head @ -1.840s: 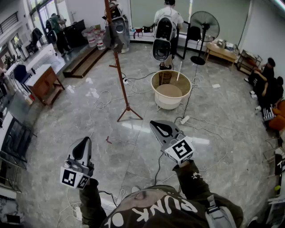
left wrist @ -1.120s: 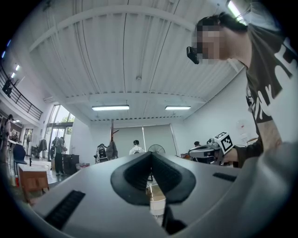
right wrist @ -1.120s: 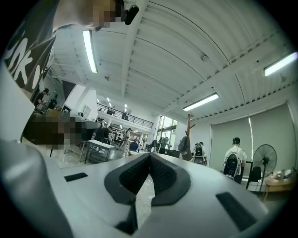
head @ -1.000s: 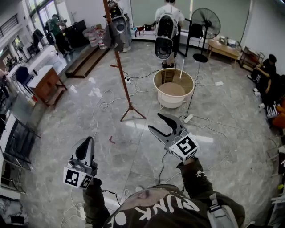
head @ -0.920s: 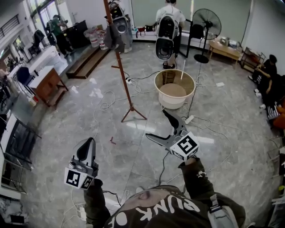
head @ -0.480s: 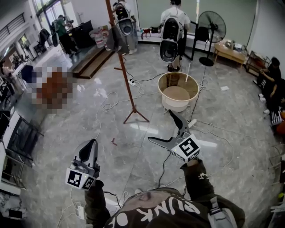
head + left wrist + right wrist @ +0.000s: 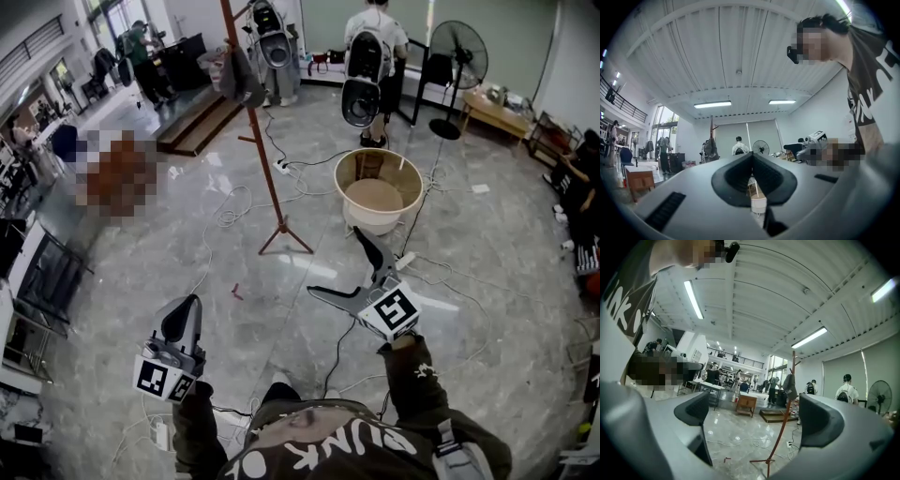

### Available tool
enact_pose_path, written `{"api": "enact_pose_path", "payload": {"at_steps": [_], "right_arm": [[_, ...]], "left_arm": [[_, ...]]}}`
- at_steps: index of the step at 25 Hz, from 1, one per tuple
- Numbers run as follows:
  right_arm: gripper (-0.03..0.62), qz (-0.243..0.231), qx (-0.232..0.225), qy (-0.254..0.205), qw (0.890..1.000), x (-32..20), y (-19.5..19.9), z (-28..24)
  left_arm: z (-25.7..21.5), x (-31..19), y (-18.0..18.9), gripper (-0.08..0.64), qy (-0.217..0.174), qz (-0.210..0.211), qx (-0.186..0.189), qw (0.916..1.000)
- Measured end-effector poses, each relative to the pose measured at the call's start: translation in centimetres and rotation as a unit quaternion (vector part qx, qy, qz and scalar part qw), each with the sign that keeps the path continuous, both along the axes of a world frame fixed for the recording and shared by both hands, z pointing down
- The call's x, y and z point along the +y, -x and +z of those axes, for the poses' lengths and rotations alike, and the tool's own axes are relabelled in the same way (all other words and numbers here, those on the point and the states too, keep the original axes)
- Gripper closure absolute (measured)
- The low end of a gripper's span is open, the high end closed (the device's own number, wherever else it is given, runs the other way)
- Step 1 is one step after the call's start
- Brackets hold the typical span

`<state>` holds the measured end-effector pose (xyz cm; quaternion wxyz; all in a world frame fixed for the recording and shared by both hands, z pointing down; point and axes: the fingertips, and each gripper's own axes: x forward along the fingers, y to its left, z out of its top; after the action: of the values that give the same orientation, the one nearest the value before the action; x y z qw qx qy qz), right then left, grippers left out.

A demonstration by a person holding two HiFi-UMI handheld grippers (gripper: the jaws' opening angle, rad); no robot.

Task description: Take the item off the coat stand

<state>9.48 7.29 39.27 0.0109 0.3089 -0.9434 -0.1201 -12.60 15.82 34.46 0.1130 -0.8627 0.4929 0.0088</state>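
The coat stand (image 7: pixel 262 141) is a thin brown pole on a tripod foot, a few steps ahead on the marble floor. A grey item (image 7: pixel 240 79) hangs from a peg near its top. My right gripper (image 7: pixel 335 262) is held low, far short of the stand, with its jaws spread wide and nothing between them. In the right gripper view the stand (image 7: pixel 785 427) and the hanging item (image 7: pixel 789 385) show between the open jaws of the right gripper (image 7: pixel 757 416). My left gripper (image 7: pixel 181 314) is lower left and shut. The left gripper view shows the left gripper (image 7: pixel 752 161) closed on nothing, with the stand (image 7: pixel 711 140) distant.
A round beige tub (image 7: pixel 377 167) stands right of the stand, with cables (image 7: pixel 234 202) trailing over the floor. A person (image 7: pixel 373 37) with a device on the back stands behind it, near a floor fan (image 7: pixel 462 52). Steps (image 7: pixel 202 122) and desks lie to the left.
My right gripper's jaws have gone from nearly shut to wide open. The view has drawn a little nearer to the stand. The left gripper stays shut.
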Motion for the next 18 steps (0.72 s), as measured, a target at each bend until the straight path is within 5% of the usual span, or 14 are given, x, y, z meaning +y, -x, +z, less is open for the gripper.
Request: {"api": "enact_pose_path", "payload": {"at_steps": [9, 18], "right_arm": [[-0.001, 0.011, 0.006, 0.010, 1.000, -5.9, 0.6, 1.4], [-0.002, 0.036, 0.021, 0.023, 0.999, -16.1, 5.1, 1.3]], "left_arm": [[1.6, -6.1, 0.9, 0.557, 0.011, 0.010, 0.004, 0.9999], [2.1, -17.6, 5.9, 0.557, 0.009, 0.037, 0.016, 0.9991]]}}
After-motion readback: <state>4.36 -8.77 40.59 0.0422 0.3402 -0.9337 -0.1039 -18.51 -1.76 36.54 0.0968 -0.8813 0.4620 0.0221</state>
